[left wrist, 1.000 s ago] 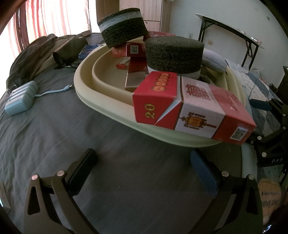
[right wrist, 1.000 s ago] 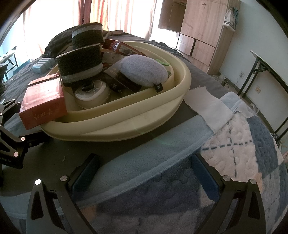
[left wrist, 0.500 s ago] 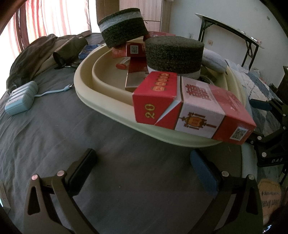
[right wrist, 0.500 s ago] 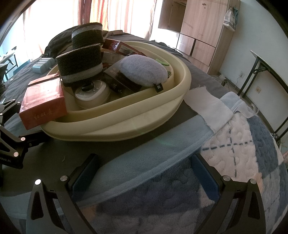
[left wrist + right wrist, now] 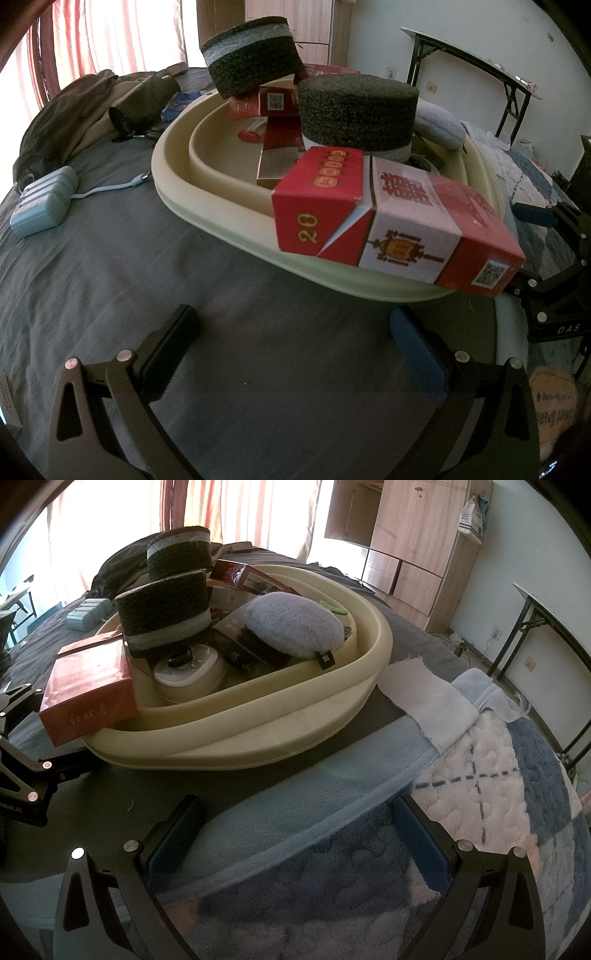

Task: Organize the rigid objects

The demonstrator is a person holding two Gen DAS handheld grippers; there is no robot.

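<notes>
**Nothing has shifted around the tub in the last second**

I compare the views with those a second ago and find no change: every item sits where it was, so the sorting is paused, not advanced.

The red box [image 5: 399, 221] lies tilted on the near rim of the cream tub [image 5: 221, 218], overhanging it. Inside the tub are two dark foam rolls [image 5: 356, 110], smaller red boxes [image 5: 264, 105], a round white dish [image 5: 188, 672] and a grey-blue pad [image 5: 295, 624]. Left of the tub, a pale blue power bank [image 5: 42, 206] lies on the grey sheet.

My left gripper [image 5: 295, 347] and right gripper [image 5: 295, 830] hover in front of the tub, fingers spread apart, holding nothing.
</notes>
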